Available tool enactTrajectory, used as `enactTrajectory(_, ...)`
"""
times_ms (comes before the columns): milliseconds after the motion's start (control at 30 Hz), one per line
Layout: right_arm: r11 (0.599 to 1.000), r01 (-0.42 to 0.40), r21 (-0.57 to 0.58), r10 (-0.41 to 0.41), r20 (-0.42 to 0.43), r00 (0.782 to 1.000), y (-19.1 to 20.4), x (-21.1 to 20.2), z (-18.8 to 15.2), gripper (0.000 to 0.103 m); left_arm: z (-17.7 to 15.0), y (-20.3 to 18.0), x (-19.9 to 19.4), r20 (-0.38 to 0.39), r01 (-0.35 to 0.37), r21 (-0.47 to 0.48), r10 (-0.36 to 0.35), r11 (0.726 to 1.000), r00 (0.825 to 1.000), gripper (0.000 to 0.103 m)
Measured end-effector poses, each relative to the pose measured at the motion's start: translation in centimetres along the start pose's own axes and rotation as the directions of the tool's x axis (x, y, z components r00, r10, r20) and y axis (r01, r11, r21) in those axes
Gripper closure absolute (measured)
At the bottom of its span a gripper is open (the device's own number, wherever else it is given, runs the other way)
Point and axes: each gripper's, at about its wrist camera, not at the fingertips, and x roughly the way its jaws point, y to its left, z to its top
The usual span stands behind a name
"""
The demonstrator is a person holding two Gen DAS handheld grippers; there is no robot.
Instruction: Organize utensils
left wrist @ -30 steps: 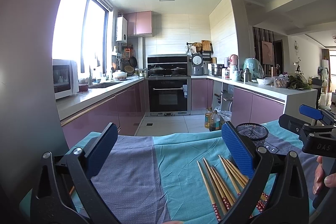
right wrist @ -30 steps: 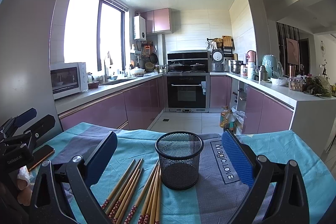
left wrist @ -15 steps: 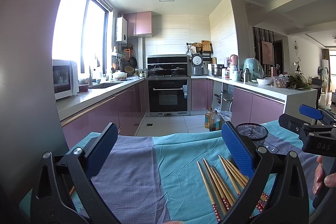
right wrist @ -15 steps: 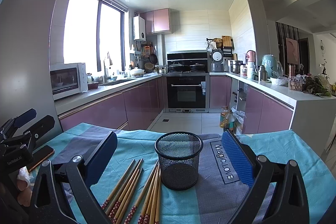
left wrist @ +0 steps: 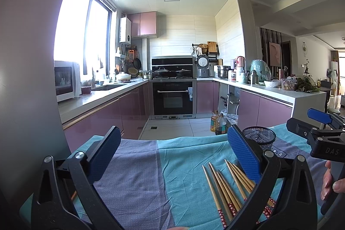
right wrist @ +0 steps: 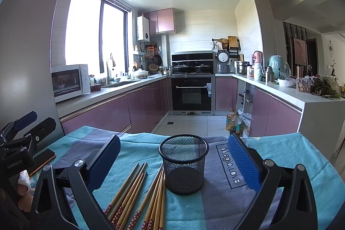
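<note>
**Both grippers spread and empty above the chopsticks and mesh cup**

The left gripper [left wrist: 172,152] hangs over the teal and purple tablecloth [left wrist: 138,176] with its blue-padded jaws spread wide and nothing between them. In its view the chopsticks [left wrist: 226,184] lie at about 4 o'clock, partly hidden behind its right-hand finger, their red patterned ends pointing toward the camera. The black mesh cup [left wrist: 259,136] stands at about 2 o'clock, just beyond that finger. At 3 o'clock the other gripper enters from the edge, with a person's fingertips [left wrist: 330,182] below it.

The right gripper [right wrist: 173,156] is also spread wide and grips nothing. Seen from its camera, the mesh cup [right wrist: 183,165] stands upright on the cloth near the centre, between the two fingers, and looks empty. The chopsticks [right wrist: 142,193] lie flat in two loose bundles at about 7 o'clock from the cup; the nearer bundle lies right beside the cup's base, though actual contact cannot be told. A phone [right wrist: 43,160] rests on the cloth at 9 o'clock, below the left gripper's body. The cloth's printed words "Magic.LOVE" [right wrist: 230,165] run at 3 o'clock of the cup.
</note>
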Motion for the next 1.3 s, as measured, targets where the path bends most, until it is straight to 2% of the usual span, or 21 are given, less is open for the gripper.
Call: enactTrajectory(1300,1.000,-0.008,0.000,0.008,-0.019,1.000,-0.38,0.27,-0.27,0.006,-0.20,-0.10,0.67,-0.025,0.014,0.002,-0.014,1.000,1.000,0.006)
